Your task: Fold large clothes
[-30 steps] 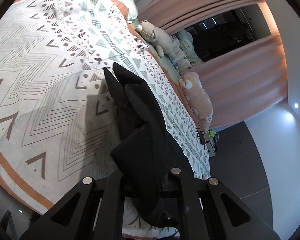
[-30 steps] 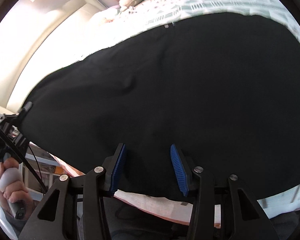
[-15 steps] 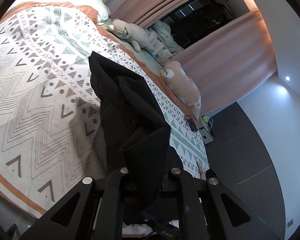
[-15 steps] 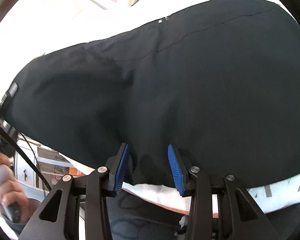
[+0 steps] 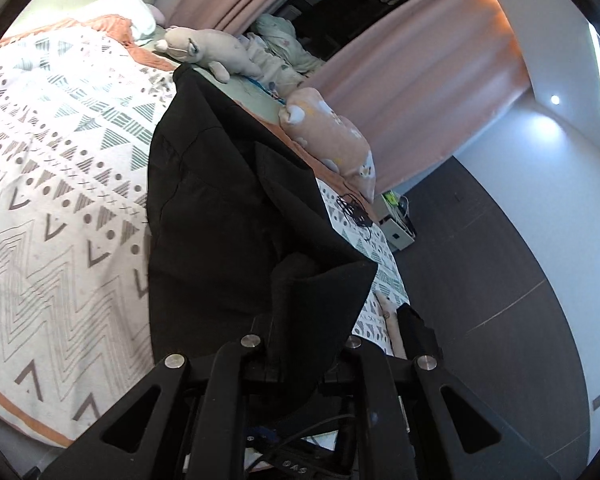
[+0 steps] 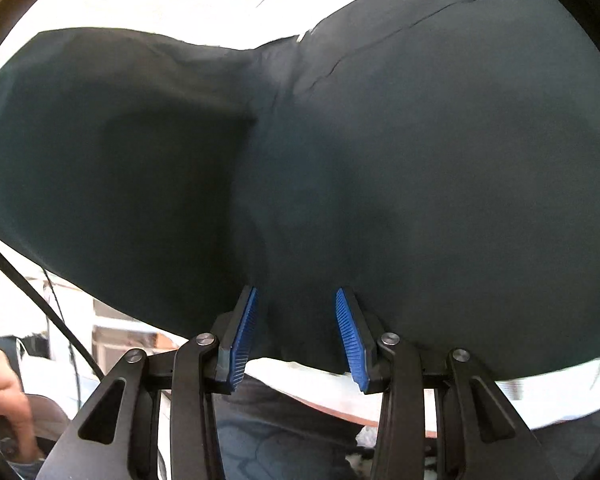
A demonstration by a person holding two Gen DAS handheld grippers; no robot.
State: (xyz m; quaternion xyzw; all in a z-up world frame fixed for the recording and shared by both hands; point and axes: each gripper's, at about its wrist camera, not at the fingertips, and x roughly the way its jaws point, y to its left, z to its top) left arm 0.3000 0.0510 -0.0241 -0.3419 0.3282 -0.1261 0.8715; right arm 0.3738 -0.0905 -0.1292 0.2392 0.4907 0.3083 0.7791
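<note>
A large black garment [image 5: 220, 216] hangs lifted over the patterned bedspread [image 5: 60, 168]. My left gripper [image 5: 300, 344] is shut on a bunched edge of it; cloth drapes over the fingers and hides the tips. In the right wrist view the same black garment [image 6: 380, 160] fills nearly the whole frame. My right gripper [image 6: 300, 332] has its blue pads [image 6: 244, 328] wide apart, with the garment's lower edge between them; the pads do not press on it.
Plush toys [image 5: 216, 52] and a pink pillow [image 5: 332, 140] lie along the bed's far side by pink curtains [image 5: 412, 92]. A black cable [image 5: 354, 212] lies on the bed. Dark floor [image 5: 480, 280] is at right. A hand [image 6: 0, 400] shows at lower left.
The left gripper has risen and tilted, lifting the garment higher off the bed. In the right view the cloth has come closer and covers more of the frame; the pads stay apart.
</note>
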